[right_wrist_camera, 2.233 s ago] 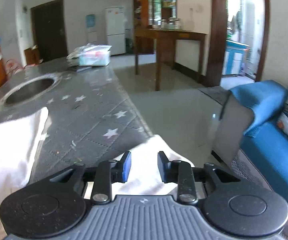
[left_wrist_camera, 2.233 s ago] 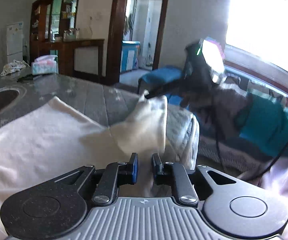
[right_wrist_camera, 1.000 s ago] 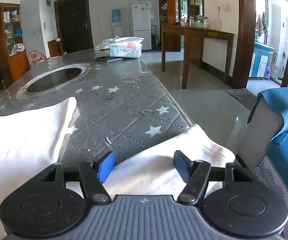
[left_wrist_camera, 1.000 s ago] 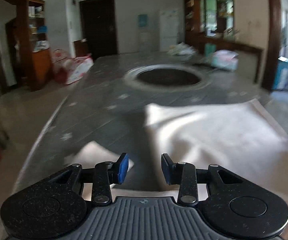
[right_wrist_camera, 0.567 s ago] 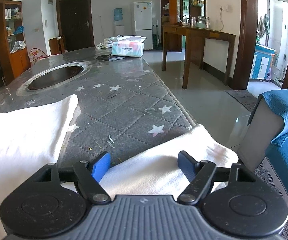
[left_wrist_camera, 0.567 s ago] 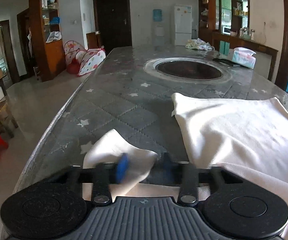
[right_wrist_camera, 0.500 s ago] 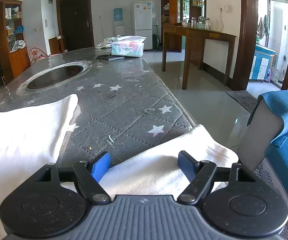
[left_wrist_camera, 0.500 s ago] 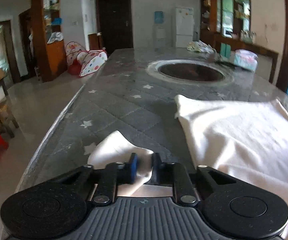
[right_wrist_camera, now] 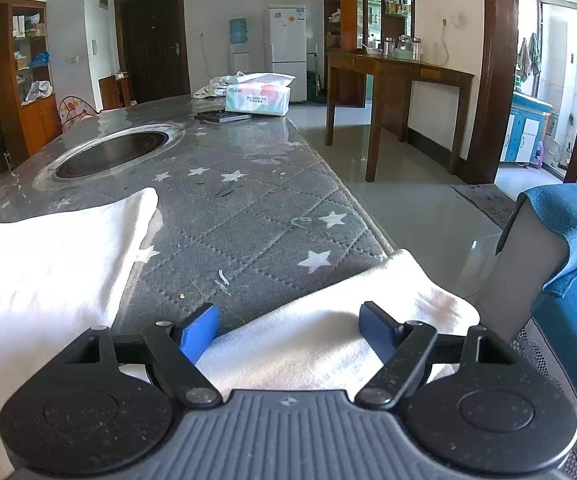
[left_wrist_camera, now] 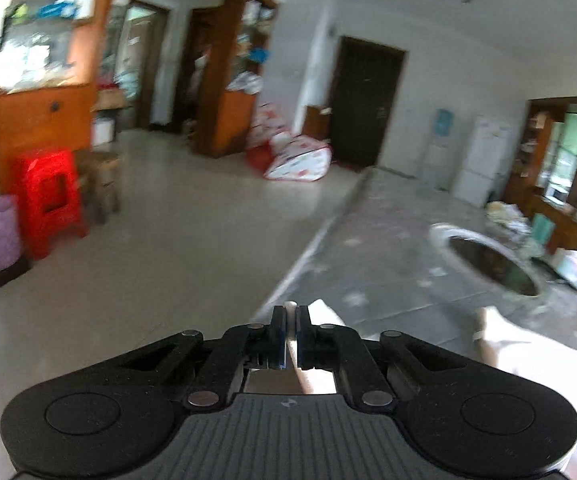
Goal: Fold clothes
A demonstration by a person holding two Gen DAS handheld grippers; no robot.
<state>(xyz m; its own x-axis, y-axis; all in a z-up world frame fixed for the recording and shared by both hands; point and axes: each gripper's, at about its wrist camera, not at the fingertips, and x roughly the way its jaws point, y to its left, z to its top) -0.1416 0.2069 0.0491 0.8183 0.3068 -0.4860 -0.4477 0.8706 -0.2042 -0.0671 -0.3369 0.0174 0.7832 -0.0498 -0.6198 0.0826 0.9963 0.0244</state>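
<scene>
A white garment lies on the grey star-quilted table (right_wrist_camera: 248, 220). Its body (right_wrist_camera: 48, 260) is spread at the left and one sleeve (right_wrist_camera: 348, 312) reaches the table's right edge. My right gripper (right_wrist_camera: 286, 312) hovers over that sleeve. Its jaws are opening, the cloth lies between them, and the pads do not press on it. In the blurred left wrist view, my left gripper (left_wrist_camera: 290, 312) is shut on a thin fold of the other sleeve (left_wrist_camera: 326, 314), near the table's left edge. The garment body (left_wrist_camera: 500, 344) shows at the right.
A round recess (right_wrist_camera: 116, 152) is sunk into the table's middle. A tissue box (right_wrist_camera: 257, 98) and a dark flat object stand at the far end. A blue sofa (right_wrist_camera: 568, 280) is at the right, and a red stool (left_wrist_camera: 50, 196) stands on the floor at the left.
My left gripper closed on the sleeve tip, then swung left and rolled, so its view now faces the floor and table edge. My right gripper's jaws widened while the hand kept still.
</scene>
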